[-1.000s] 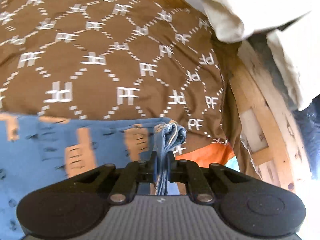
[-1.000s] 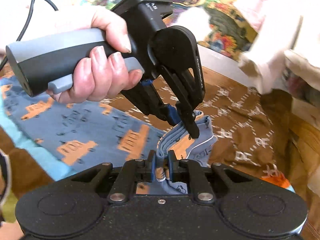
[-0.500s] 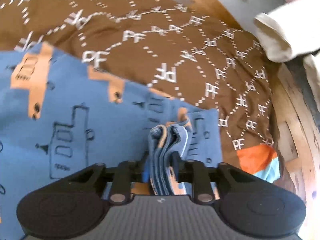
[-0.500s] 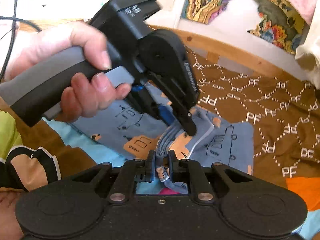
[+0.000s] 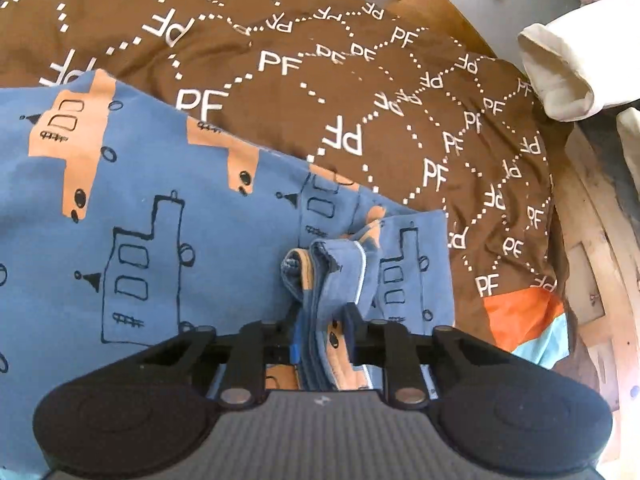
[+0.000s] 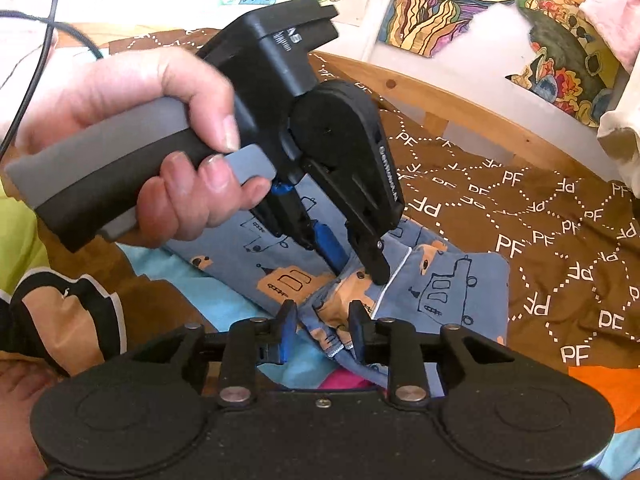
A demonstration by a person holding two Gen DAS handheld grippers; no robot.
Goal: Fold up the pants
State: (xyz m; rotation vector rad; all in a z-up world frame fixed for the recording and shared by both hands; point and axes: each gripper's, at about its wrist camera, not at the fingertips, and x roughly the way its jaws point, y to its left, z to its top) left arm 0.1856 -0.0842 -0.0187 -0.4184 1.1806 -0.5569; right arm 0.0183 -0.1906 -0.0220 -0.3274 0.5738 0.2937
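1. On the brown coverlet (image 5: 320, 80), printed with white "PF" letters, the blue pants (image 5: 140, 208) with orange and outlined vehicles are laid flat. One end is doubled over into a gathered bundle of edges (image 5: 328, 272) nearest the cameras.
2. That bundle was clamped tightly by both tools a second ago. Now the fingers of the left gripper (image 5: 323, 320) are seen parted, with the stacked layers sitting loosely between them. The right gripper (image 6: 322, 320) is likewise spread wide, with the cloth lying in the gap nearer its right finger.
3. In the right wrist view the left gripper (image 6: 360, 270) is seen angled down onto the same bundle, its trigger only lightly covered by the left hand (image 6: 132, 120).
4. The carried end has been lowered onto the rest of the garment, and more of the pants is now seen lying flat. This fold is therefore judged delivered and the release to be under way. Withdrawal without dragging the layers is likely what is called for next.
5. Beneath the coverlet, a turquoise and orange sheet (image 5: 520, 320) is exposed at the corner.
6. Beyond it, a wooden bed frame (image 6: 460, 96) is seen along the edge, a cream cloth (image 5: 560, 72) hangs over it, and colourful paintings (image 6: 440, 8) are fixed to the white wall.
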